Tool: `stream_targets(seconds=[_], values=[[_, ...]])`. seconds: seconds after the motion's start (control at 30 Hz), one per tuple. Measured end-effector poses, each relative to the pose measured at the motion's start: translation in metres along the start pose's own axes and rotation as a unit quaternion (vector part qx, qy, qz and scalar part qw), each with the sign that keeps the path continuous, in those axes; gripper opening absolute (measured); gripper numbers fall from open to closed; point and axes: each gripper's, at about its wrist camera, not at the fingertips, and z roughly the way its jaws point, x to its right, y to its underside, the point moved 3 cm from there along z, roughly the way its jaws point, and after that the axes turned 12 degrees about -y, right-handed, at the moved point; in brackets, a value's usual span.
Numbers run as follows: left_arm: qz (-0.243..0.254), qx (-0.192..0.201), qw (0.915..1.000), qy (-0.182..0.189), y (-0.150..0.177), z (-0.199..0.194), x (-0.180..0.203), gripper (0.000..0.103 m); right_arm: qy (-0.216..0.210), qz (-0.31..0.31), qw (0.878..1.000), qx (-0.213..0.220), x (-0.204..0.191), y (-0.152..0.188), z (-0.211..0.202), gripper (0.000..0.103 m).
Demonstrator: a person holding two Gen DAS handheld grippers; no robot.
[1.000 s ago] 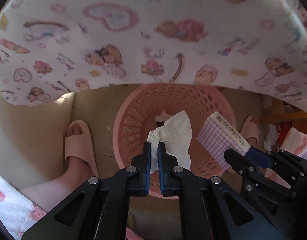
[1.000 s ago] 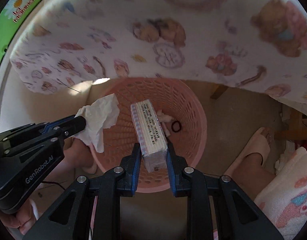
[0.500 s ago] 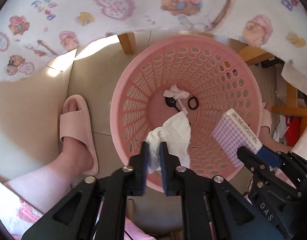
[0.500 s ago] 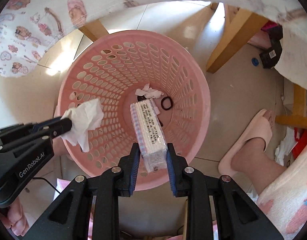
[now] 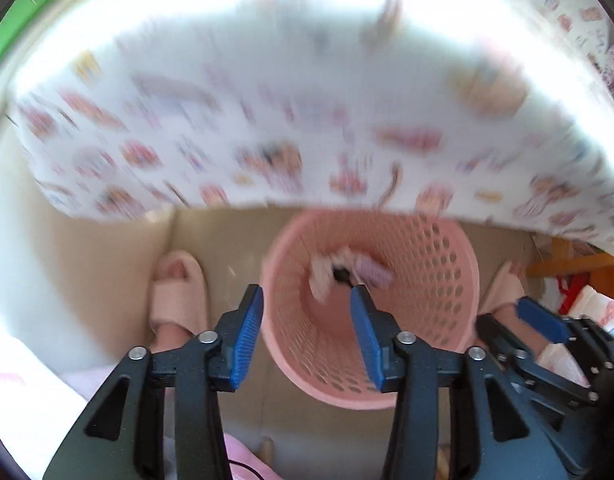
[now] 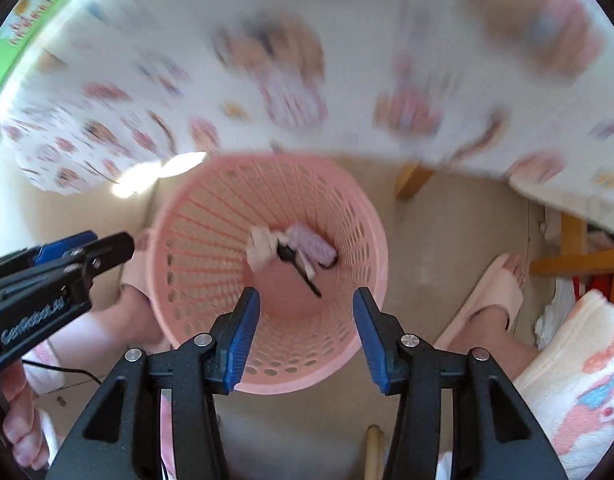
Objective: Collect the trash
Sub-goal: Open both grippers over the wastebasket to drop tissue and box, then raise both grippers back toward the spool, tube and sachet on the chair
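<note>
Release step looks finished: left gripper (image 5: 307, 316) and right gripper (image 6: 305, 316) hang empty with jaws opening above the pink basket (image 6: 359, 344), where crumpled tissue (image 6: 261, 248) and lilac packet (image 6: 313, 246) lie mid-frame, so fetching more trash seems next.

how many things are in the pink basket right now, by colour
white crumpled tissue: 1
lilac checked packet: 1
black items: 1 thin piece clearly seen; the blur may hide another
total: at least 3 in the pink basket
</note>
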Motion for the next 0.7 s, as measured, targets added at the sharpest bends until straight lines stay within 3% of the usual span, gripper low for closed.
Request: stream_targets(seconds=[0.17, 0.27, 0.5, 0.57, 0.7], values=[[-0.043, 0.053, 0.9977, 0.002, -0.009, -0.039, -0.020, 0.056, 0.011, -0.037, 0.996, 0.078, -0.015, -0.008, -0.047, 0.052], [-0.048, 0.084, 0.9953, -0.002, -0.013, -0.056, -0.027, 0.057, 0.008, -0.051, 0.992, 0.113, -0.020, -0.012, -0.069, 0.052], [-0.043, 0.164, 0.9855, -0.010, -0.021, -0.094, -0.035, 0.073, -0.008, -0.066, 0.984, 0.168, -0.025, -0.014, -0.109, 0.056], [-0.042, 0.189, 0.9811, -0.013, -0.022, -0.103, -0.037, 0.078, -0.009, -0.064, 0.981, 0.181, -0.025, -0.012, -0.120, 0.056], [-0.047, 0.256, 0.9651, -0.030, -0.023, -0.130, -0.038, 0.094, -0.006, -0.073, 0.972, 0.225, -0.030, -0.010, -0.143, 0.070]])
